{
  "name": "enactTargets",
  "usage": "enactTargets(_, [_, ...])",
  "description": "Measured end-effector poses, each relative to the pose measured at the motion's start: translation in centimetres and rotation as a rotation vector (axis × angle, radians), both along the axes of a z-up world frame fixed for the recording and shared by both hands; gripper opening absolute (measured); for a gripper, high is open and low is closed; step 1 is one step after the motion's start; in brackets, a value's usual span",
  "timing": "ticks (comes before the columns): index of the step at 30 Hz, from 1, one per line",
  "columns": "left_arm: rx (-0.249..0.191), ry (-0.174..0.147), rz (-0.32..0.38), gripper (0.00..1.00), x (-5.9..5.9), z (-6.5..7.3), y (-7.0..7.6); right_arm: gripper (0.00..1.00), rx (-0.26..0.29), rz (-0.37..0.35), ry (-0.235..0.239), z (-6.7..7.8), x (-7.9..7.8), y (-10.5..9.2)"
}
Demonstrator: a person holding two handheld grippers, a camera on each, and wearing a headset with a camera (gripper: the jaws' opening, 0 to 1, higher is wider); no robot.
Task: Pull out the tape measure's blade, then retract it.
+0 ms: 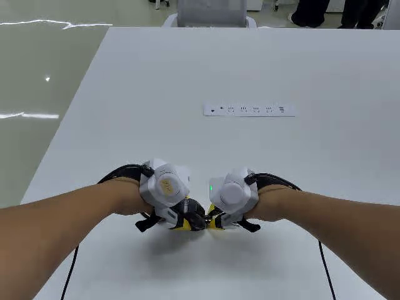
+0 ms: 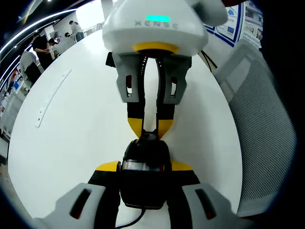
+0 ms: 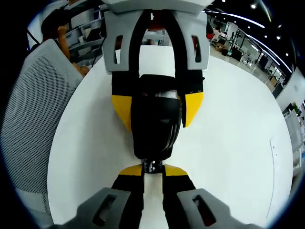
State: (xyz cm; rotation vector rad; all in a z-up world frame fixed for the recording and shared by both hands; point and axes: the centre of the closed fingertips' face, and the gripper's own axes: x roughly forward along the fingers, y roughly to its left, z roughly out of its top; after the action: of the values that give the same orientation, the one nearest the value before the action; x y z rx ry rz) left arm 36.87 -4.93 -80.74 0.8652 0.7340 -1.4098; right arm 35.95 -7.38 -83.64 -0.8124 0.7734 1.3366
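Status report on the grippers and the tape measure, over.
Left gripper shut on tape measure. Right gripper pinching blade tip. Blade not yet out. Power strip well clear.

Lighting's pretty easy here: even overhead light is washing the white table [image 1: 250, 69] bright in the head view, with just a faint soft shadow [image 1: 178, 240] pooling near the bottom. The glossy floor [image 1: 37, 69] is throwing streaky white glare on the left. Both gripper views are bending hard at the edges, fisheye style, so the table rim is curving like a bowl. Ceiling strip lights [image 3: 252, 34] are blazing top right in the right gripper view, and the tape measure [image 2: 143, 176] is catching a small glint on its black case. The far background is going soft and smeary.
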Motion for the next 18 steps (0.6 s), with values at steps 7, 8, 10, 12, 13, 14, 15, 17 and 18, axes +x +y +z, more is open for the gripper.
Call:
enactTargets(7, [0.004,-0.006,0.007,0.33,-0.04,-0.03,0.00,0.12,-0.010,0.000,0.004,-0.02,-0.03,-0.24])
enactTargets(8, [0.004,-0.006,0.008,0.33,-0.03,-0.04,0.00,0.12,-0.012,0.003,0.004,-0.02,-0.04,-0.29])
enactTargets(10, [0.003,-0.005,0.010,0.33,0.01,-0.04,-0.01,0.12,-0.012,0.005,0.005,-0.01,-0.04,-0.37])
enactTargets(12, [0.003,-0.003,0.012,0.33,0.02,-0.05,-0.02,0.12,-0.012,0.006,0.004,0.02,-0.05,-0.41])
enactTargets(13, [0.003,-0.003,0.013,0.33,0.01,-0.06,-0.02,0.12,-0.014,0.008,0.003,0.01,-0.04,-0.43])
enactTargets(14, [0.004,-0.002,0.013,0.33,0.01,-0.06,-0.01,0.12,-0.014,0.009,0.002,0.01,-0.04,-0.43])
enactTargets(15, [0.004,-0.002,0.014,0.33,0.01,-0.06,0.00,0.12,-0.015,0.008,0.003,0.01,-0.02,-0.46])
enactTargets(17, [0.006,-0.003,0.013,0.33,0.00,-0.06,0.02,0.12,-0.019,0.007,0.005,0.00,0.00,-0.59])
enactTargets(18, [0.007,-0.004,0.012,0.33,-0.01,-0.06,0.01,0.12,-0.021,0.009,0.005,-0.01,0.00,-0.66])
